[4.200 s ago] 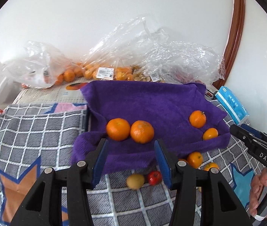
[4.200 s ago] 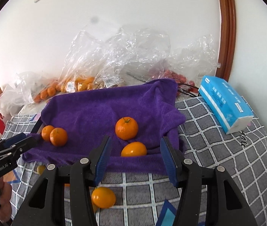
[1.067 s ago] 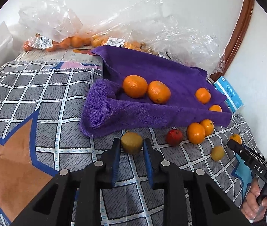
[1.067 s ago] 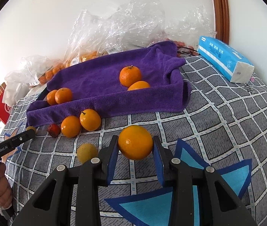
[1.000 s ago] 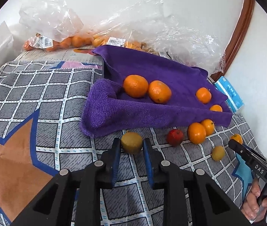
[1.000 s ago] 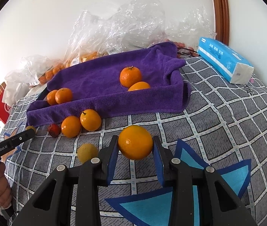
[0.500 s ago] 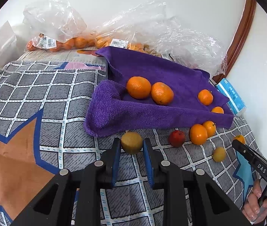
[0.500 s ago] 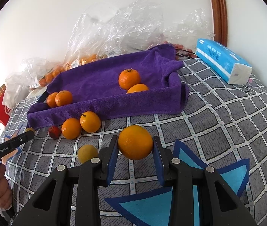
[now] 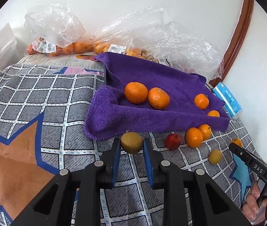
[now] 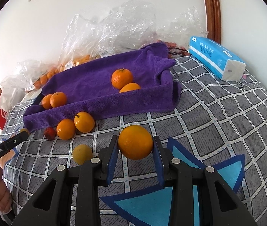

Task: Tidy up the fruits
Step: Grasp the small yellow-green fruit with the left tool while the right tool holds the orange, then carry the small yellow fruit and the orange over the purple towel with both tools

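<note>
Since four seconds ago we have closed both grippers: left gripper (image 9: 131, 148) clamps a yellow-green round fruit (image 9: 131, 144), right gripper (image 10: 135, 148) a large orange (image 10: 135, 142), both just before the purple towel tray (image 9: 171, 79); jerky lifting could let either slip.

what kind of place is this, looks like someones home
Probably a room in a home, perhaps a bedroom: a grey checked blanket covers the surface, a tissue pack lies by the wood-trimmed wall, and plastic shopping bags of oranges sit behind the purple towel.

"DAS" marks the right tongs (image 9: 254, 164); "GenRobot.AI" marks the left tongs (image 10: 3, 148).
</note>
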`<action>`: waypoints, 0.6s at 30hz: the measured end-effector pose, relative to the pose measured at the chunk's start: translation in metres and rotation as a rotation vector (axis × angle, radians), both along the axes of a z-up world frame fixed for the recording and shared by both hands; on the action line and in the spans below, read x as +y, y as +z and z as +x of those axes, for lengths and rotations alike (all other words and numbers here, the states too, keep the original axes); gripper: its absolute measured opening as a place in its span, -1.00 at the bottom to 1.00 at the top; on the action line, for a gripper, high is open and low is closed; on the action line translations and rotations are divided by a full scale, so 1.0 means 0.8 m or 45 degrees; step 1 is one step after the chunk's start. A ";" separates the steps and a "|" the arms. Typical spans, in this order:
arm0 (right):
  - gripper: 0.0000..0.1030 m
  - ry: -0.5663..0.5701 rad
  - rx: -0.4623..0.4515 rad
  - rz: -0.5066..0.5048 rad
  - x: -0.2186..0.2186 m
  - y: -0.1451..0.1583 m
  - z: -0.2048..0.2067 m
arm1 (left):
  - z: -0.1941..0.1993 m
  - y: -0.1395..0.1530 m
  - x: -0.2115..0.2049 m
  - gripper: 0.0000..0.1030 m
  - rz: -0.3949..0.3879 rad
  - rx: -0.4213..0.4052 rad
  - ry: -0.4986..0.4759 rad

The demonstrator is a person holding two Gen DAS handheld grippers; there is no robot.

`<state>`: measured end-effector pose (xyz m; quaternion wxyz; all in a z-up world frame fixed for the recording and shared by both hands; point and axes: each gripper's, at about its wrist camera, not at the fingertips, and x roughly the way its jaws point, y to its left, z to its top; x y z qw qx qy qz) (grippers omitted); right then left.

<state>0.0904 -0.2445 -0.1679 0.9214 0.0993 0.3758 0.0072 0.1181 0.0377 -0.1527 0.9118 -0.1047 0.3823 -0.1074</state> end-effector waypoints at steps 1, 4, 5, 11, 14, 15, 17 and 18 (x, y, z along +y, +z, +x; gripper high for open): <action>-0.32 -0.003 -0.002 0.005 -0.001 0.000 -0.001 | -0.001 0.000 0.000 -0.56 0.000 -0.004 0.002; -0.32 -0.010 -0.002 0.007 -0.002 0.000 -0.003 | -0.004 0.003 -0.003 -0.56 0.013 -0.025 -0.003; -0.32 -0.014 -0.002 0.005 -0.002 0.001 -0.004 | -0.005 0.004 -0.004 -0.56 0.019 -0.035 -0.006; -0.32 0.006 -0.027 0.030 -0.002 0.012 -0.009 | -0.008 0.007 -0.003 -0.56 0.013 -0.059 -0.011; -0.32 0.004 -0.048 0.038 0.000 0.024 -0.009 | -0.008 0.007 -0.001 -0.56 0.000 -0.061 -0.003; -0.32 0.006 -0.057 0.042 0.000 0.028 -0.009 | -0.009 0.008 -0.001 -0.56 -0.001 -0.064 -0.002; -0.32 0.015 -0.077 0.047 0.003 0.035 -0.008 | -0.011 0.010 -0.002 -0.56 -0.001 -0.075 -0.004; -0.32 0.018 -0.083 0.045 0.004 0.038 -0.007 | -0.012 0.011 -0.003 -0.56 0.000 -0.082 -0.008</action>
